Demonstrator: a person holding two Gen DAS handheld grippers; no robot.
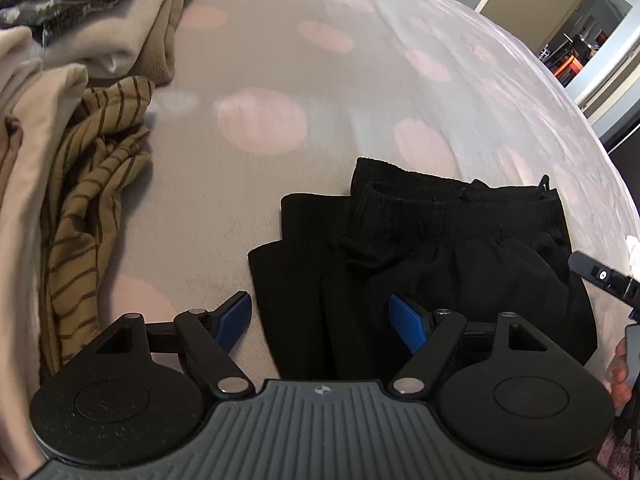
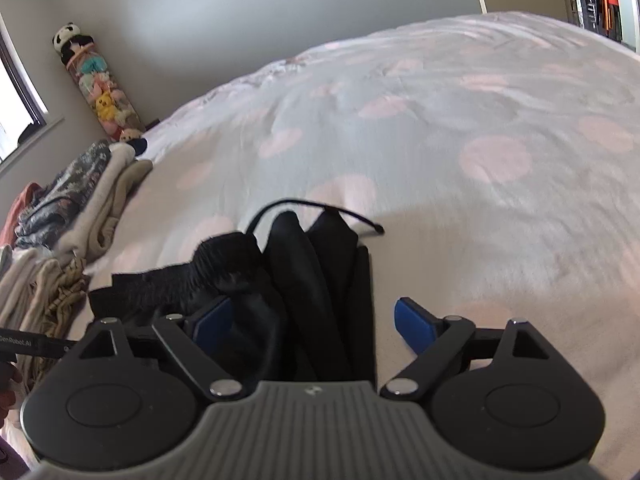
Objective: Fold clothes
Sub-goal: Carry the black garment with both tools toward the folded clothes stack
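A black garment with an elastic waistband [image 1: 432,248] lies folded in layers on the bed. My left gripper [image 1: 320,320] stands open over its near left edge, blue pads wide apart and off the cloth. In the right wrist view the same black garment [image 2: 304,280] lies bunched, a drawstring curling off its far end. My right gripper [image 2: 308,324] is open astride its near right edge, with the fabric lying between the spread pads and no grip on it. The right gripper's body [image 1: 600,276] shows at the right edge of the left wrist view.
The bed cover [image 1: 360,100] is grey with pink dots. A striped mustard garment [image 1: 92,184] and beige folded clothes [image 1: 36,128] lie to the left, with a dark patterned piece [image 2: 68,196] behind. A tube of plush toys [image 2: 100,84] stands by the wall.
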